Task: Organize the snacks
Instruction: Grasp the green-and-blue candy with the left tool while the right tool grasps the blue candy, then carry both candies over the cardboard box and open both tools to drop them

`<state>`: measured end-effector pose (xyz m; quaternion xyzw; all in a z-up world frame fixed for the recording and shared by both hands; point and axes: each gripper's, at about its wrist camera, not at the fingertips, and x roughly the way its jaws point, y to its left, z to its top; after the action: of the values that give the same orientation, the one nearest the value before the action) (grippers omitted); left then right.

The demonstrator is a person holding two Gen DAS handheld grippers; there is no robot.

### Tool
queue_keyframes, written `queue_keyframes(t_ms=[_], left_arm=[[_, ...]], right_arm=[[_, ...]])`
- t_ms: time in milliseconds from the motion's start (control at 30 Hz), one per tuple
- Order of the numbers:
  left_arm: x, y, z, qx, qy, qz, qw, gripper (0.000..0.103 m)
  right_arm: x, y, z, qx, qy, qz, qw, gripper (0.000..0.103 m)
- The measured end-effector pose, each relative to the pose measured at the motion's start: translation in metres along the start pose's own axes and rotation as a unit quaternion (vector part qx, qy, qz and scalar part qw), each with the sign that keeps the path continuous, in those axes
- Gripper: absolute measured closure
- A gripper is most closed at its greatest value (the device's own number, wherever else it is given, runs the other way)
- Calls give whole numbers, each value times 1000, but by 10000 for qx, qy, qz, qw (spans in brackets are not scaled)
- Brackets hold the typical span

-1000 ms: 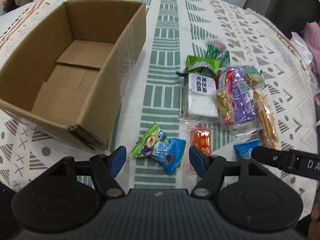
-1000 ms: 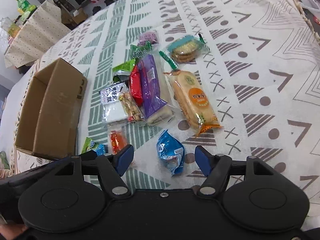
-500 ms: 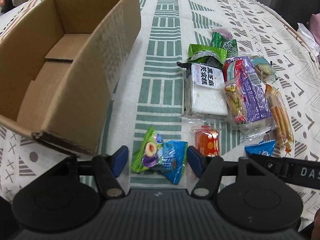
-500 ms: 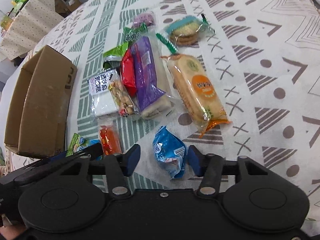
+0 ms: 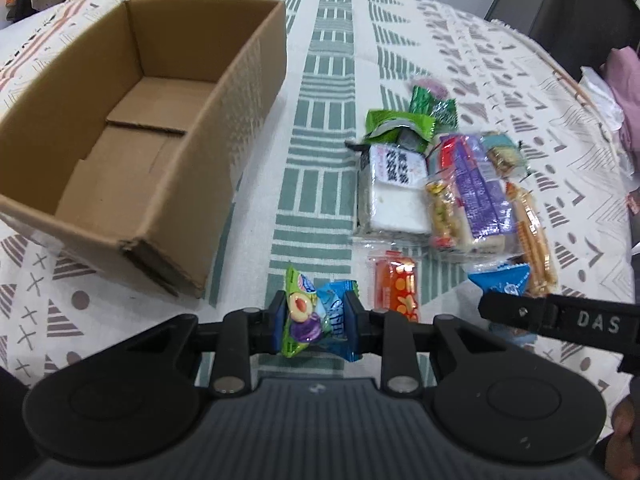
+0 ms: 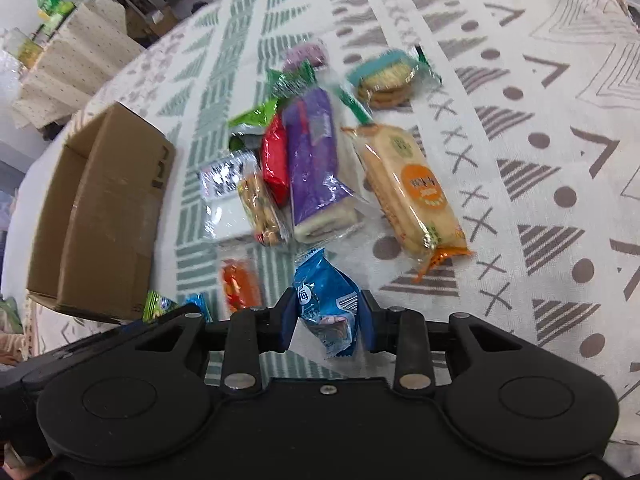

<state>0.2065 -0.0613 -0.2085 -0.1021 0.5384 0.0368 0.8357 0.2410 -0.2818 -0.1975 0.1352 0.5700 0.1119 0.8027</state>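
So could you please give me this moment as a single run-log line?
left gripper: jaws just closed on two sweets | right gripper: jaws just closed on blue packet | box: empty

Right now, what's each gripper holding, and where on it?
Left gripper: green and blue candy packets, pinched across their middle. Right gripper: blue snack packet, gripped across its lower half.

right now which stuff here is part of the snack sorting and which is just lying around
Job:
- cardboard box
- green and blue packets in left tool
- blue packet in right tool
- snack pile

Lying about:
- pink cloth
- green bottles
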Motion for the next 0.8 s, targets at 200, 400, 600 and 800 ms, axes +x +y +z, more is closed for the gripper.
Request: queue_keyframes(t_ms=[200,400,600,800], left_arm=[[-32,1,2,41,-317,-98,9994,75],[-67,3,3,103,-641,-199,9977,75],[-96,12,8,39,-862,-159,9961,75],[-119,28,15,-54,-1166,52,9932,75]], right_arm=[[-15,5,2,5,-322,341,9989,71],[-32,13,5,4,-747,702,9947,71],[-38,25,11,-6,-1023,1115,9885,71],[-45,48,15,-153,-1267,1664,9778,71]])
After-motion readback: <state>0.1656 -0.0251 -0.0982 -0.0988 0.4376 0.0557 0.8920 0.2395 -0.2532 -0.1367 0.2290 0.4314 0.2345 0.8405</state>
